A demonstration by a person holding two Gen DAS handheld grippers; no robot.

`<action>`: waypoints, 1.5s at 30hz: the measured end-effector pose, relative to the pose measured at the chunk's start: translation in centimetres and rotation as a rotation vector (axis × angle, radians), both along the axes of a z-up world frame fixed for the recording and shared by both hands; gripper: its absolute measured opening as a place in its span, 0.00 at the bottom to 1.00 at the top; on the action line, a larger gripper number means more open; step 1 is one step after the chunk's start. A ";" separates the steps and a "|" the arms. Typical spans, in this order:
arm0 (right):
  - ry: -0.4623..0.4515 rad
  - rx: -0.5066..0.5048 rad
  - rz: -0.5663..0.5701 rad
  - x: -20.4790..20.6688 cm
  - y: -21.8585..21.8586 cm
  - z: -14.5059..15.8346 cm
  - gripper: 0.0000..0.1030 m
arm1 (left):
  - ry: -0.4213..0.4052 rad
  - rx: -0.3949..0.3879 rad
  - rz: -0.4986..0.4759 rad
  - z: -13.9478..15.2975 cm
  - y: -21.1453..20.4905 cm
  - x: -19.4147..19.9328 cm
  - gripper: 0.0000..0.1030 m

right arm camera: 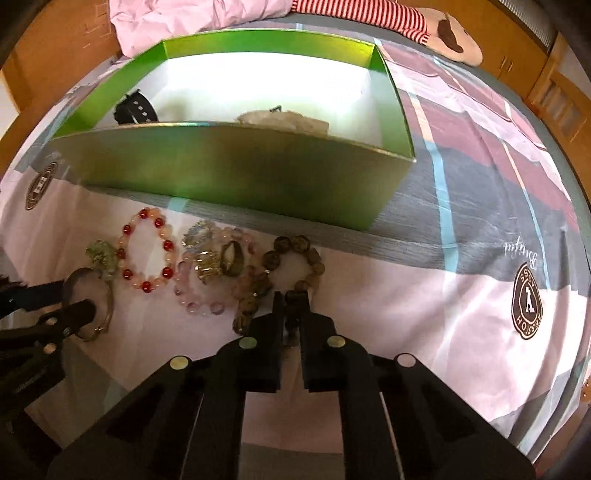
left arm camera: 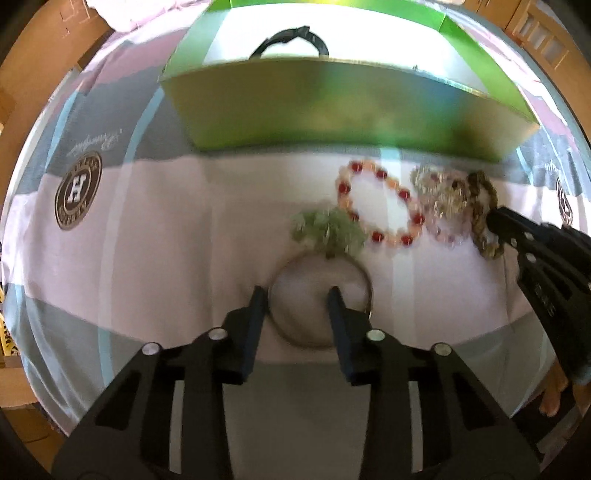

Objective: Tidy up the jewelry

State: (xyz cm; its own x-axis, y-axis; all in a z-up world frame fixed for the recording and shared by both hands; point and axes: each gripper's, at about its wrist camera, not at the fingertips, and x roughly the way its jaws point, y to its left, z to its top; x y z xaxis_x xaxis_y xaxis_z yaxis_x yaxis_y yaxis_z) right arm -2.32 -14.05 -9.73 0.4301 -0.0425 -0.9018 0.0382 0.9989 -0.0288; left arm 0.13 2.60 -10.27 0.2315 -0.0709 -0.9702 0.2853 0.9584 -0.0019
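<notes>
A green open box (left arm camera: 332,107) (right arm camera: 236,173) stands on the bedsheet with a black band (left arm camera: 290,40) (right arm camera: 133,108) and a pale piece (right arm camera: 284,120) inside. In front of it lie a red-and-peach bead bracelet (left arm camera: 380,206) (right arm camera: 147,251), a pink bead bracelet (right arm camera: 199,295), a gold cluster (left arm camera: 443,192) (right arm camera: 207,258) and a brown bead bracelet (right arm camera: 299,258) (left arm camera: 484,210). A metal bangle with green stones (left arm camera: 321,295) (right arm camera: 92,291) lies at my left gripper (left arm camera: 297,295), which is open with one finger on each side of its rim. My right gripper (right arm camera: 291,299) is shut on the brown bead bracelet.
The sheet (left arm camera: 147,240) is pink, grey and blue with round logos (left arm camera: 77,190) (right arm camera: 526,301). A pink cloth (right arm camera: 192,14) and a plush toy (right arm camera: 450,37) lie behind the box. Wooden furniture (right arm camera: 554,92) stands at the right.
</notes>
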 end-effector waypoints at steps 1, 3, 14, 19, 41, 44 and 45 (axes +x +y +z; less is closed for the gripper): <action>-0.007 0.010 -0.004 -0.1 -0.3 0.2 0.07 | -0.009 -0.004 0.008 0.0 -0.1 0.2 0.25; -0.027 0.040 -0.008 -0.1 -1.1 1.0 0.07 | -0.021 -0.028 0.031 -0.1 -0.1 0.9 0.22; -0.040 0.118 0.126 0.9 -3.3 3.5 0.11 | -0.056 -0.165 -0.125 5.7 1.9 5.0 0.62; -0.025 0.189 0.092 0.7 -4.4 2.1 0.42 | 0.053 -0.234 -0.053 3.9 4.0 5.2 0.63; 0.040 0.068 0.064 0.6 -4.2 -0.1 0.41 | -0.144 -0.021 -0.071 2.3 0.4 0.1 0.38; 0.041 0.069 0.099 0.5 -3.5 -0.2 0.28 | -0.157 -0.018 -0.070 2.5 0.4 0.0 0.34; 0.036 0.065 0.111 0.5 -3.2 -0.1 0.21 | -0.161 -0.017 -0.069 2.5 0.4 -0.1 0.33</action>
